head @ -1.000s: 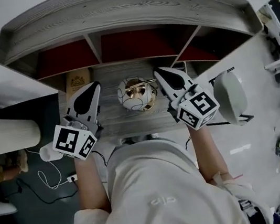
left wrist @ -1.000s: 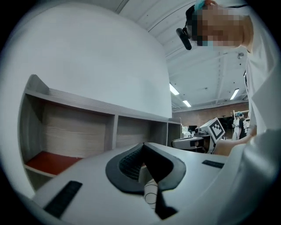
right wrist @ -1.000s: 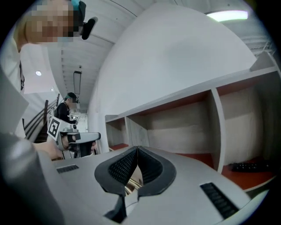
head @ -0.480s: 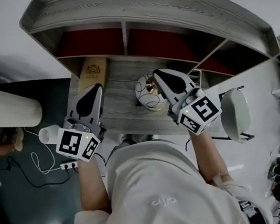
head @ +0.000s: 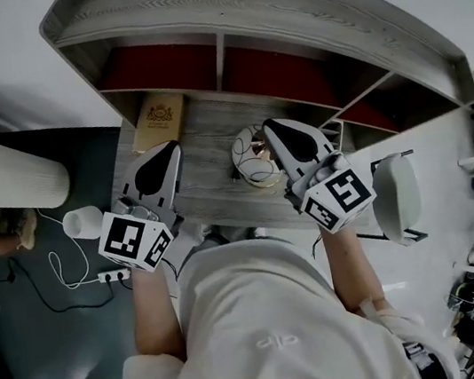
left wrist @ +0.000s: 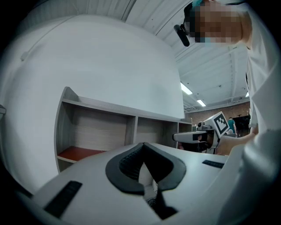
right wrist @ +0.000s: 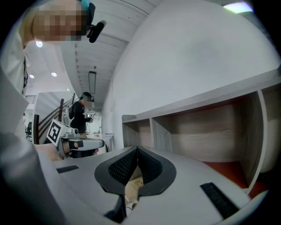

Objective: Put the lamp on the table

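Note:
A white ball-shaped object with dark lines and a gold stand (head: 252, 158) stands on the grey wooden table (head: 211, 193), right beside my right gripper. A small white lamp-like thing with a cord (head: 82, 223) sits on the dark floor left of the table. My left gripper (head: 168, 151) hovers over the table's left part, shut and empty. My right gripper (head: 273, 126) is shut and empty too, its tip over the table's back. In the left gripper view the closed jaws (left wrist: 142, 147) point at the shelf. The right gripper view shows its closed jaws (right wrist: 137, 151) likewise.
A shelf unit with red-floored compartments (head: 262, 67) rises behind the table. A brown book with a gold crest (head: 156, 117) lies at the table's back left. A white pedestal table (head: 0, 174) stands left, a power strip (head: 112, 274) on the floor, a chair (head: 396, 198) right.
The head view has swung left, so the table and shelf sit further right and the book and floor lamp show fully. Both grippers stay shut and hold the same pose over the table.

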`<act>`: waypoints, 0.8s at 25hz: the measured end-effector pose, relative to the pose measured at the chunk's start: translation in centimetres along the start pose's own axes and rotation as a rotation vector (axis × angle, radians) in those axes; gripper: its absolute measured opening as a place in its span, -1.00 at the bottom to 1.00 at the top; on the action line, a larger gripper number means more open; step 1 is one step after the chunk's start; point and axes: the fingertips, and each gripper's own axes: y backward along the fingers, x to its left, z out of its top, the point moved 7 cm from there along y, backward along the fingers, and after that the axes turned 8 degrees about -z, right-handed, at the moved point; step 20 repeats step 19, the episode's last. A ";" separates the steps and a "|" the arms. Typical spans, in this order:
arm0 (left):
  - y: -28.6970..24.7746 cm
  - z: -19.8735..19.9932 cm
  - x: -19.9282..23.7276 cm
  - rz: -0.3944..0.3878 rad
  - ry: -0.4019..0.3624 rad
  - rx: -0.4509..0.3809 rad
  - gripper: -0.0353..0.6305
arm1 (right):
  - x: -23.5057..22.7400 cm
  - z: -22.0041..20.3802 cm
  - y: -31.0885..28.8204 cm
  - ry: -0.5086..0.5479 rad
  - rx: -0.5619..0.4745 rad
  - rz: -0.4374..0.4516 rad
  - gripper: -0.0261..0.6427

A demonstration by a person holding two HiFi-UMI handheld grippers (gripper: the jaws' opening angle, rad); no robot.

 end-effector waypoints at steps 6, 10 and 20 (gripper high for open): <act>-1.1 -0.3 -0.3 -0.037 -0.007 0.018 -0.85 | -0.8 -0.4 0.5 -0.013 0.010 -0.034 -0.83; -1.7 -0.4 -0.6 -0.072 -0.017 0.033 -0.85 | -1.0 -0.6 0.8 -0.018 0.015 -0.046 -0.83; -2.4 -1.0 -0.7 -0.093 0.007 0.052 -0.85 | -1.4 -0.9 1.2 -0.029 0.020 -0.063 -0.83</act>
